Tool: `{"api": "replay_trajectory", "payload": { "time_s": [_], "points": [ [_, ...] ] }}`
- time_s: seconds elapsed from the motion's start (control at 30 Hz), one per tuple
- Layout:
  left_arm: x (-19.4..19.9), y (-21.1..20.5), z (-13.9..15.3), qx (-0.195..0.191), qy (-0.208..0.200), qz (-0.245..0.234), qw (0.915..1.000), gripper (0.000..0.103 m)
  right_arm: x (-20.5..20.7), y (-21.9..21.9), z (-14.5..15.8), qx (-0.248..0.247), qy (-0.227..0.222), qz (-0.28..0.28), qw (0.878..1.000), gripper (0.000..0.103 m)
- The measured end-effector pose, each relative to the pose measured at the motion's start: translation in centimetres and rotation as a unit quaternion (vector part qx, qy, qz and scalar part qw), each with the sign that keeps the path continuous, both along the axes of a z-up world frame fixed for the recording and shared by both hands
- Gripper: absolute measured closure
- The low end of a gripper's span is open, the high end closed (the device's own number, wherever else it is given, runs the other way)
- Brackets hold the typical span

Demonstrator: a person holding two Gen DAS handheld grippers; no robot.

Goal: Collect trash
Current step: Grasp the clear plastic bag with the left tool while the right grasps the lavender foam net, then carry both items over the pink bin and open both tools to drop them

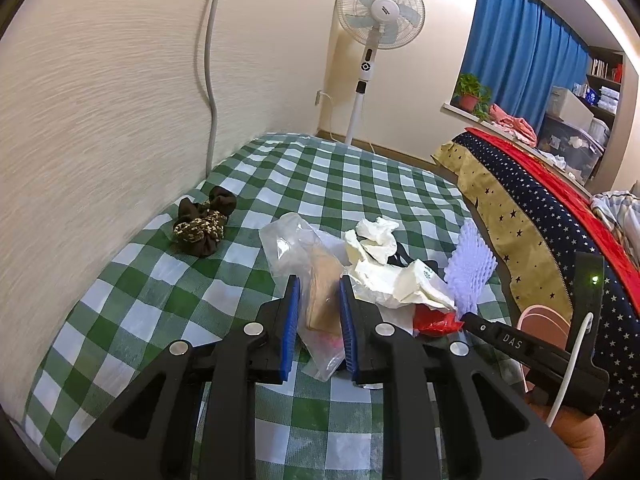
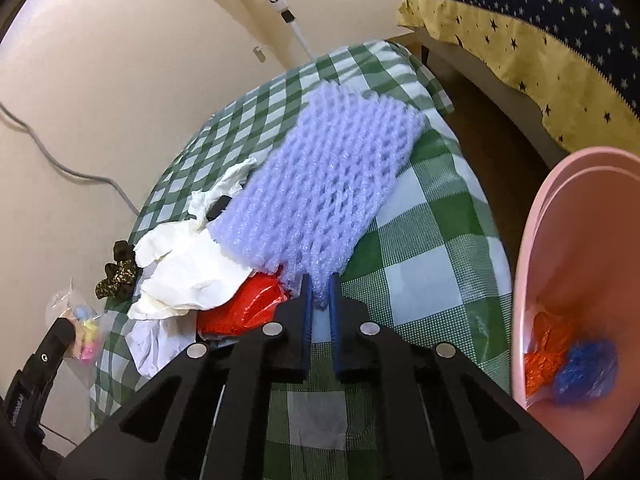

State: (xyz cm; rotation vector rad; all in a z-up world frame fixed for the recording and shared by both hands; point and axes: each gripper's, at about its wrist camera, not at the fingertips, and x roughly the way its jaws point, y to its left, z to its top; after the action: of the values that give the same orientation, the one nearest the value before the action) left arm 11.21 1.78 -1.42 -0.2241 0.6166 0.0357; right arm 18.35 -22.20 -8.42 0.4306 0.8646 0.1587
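A: Left gripper [image 1: 318, 286]?
B: Pinching a clear bag [image 1: 294, 248], lifted off the checked cloth [image 1: 132, 308].
A: Right gripper [image 2: 319, 286]?
B: Clamped on the purple foam net [image 2: 328, 184]'s near edge; pink bin [image 2: 532, 280] at three o'clock.

A bed [image 1: 328, 168] under a green-and-white checked cover carries everything. Dark scrunchies [image 1: 205, 220] lie near its wall-side edge. Toward the opposite edge sits a heap: crumpled white paper [image 1: 384, 272], a red wrapper [image 1: 434, 320], and lilac foam netting [image 2: 328, 188].
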Motion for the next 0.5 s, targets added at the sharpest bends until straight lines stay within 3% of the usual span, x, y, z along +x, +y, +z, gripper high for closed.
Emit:
{"api": "replay_trajectory", "payload": {
  "time_s": [0.5],
  "points": [
    [-2.3, -1.0, 1.7, 0.003, -0.021, -0.014, 0.9997, 0.083, -5.5, 0.4, 6.3, -0.096, -0.075, 0.042, 0.992, 0.096]
  ]
}}
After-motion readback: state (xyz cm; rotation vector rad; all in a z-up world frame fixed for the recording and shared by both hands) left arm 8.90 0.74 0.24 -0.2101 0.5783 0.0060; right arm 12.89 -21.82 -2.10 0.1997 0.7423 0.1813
